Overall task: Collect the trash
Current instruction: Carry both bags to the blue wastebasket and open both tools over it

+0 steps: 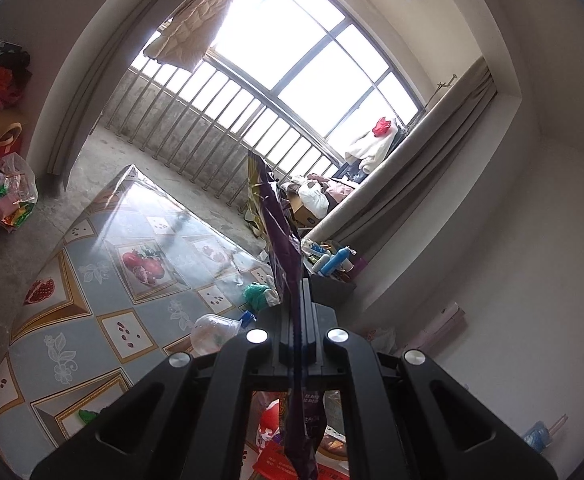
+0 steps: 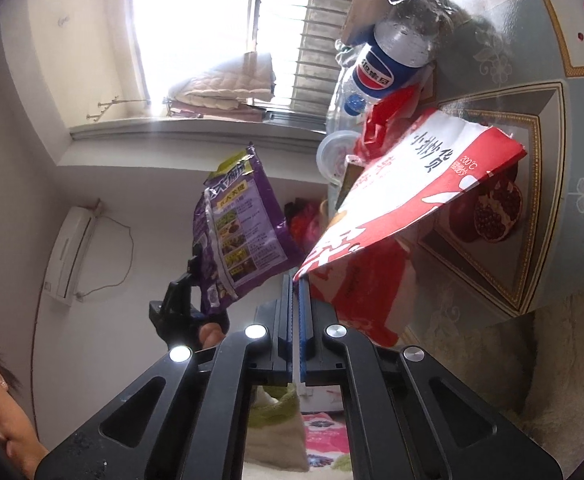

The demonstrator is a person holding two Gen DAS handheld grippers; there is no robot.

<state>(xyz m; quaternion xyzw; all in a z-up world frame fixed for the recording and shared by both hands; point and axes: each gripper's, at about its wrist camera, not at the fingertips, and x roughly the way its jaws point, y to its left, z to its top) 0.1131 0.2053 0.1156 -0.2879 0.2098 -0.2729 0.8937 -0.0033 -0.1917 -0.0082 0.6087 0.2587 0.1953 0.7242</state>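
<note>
Left wrist view: the left gripper (image 1: 303,280) is seen with its fingers pressed together on a flat purple foil snack packet (image 1: 280,236), which is held edge-on above the table (image 1: 104,288) covered in a glossy fruit-patterned oilcloth. A clear plastic bottle with a blue cap (image 1: 216,332) and a crumpled green wrapper (image 1: 258,295) are seen lying on the table near the fingers. A transparent plastic bag filled with wrappers (image 1: 8,192) is seen on the concrete floor at the far left

Right wrist view: the right gripper (image 2: 299,280) is seen with its fingers pinching the corner of a red-and-white printed paper bag (image 2: 419,184), which is lifted off the table (image 2: 571,80). Behind it a blue-labelled cola bottle (image 2: 387,60) is seen. The purple packet (image 2: 244,224) is shown held in the left gripper (image 2: 198,258), well apart from the table
</note>
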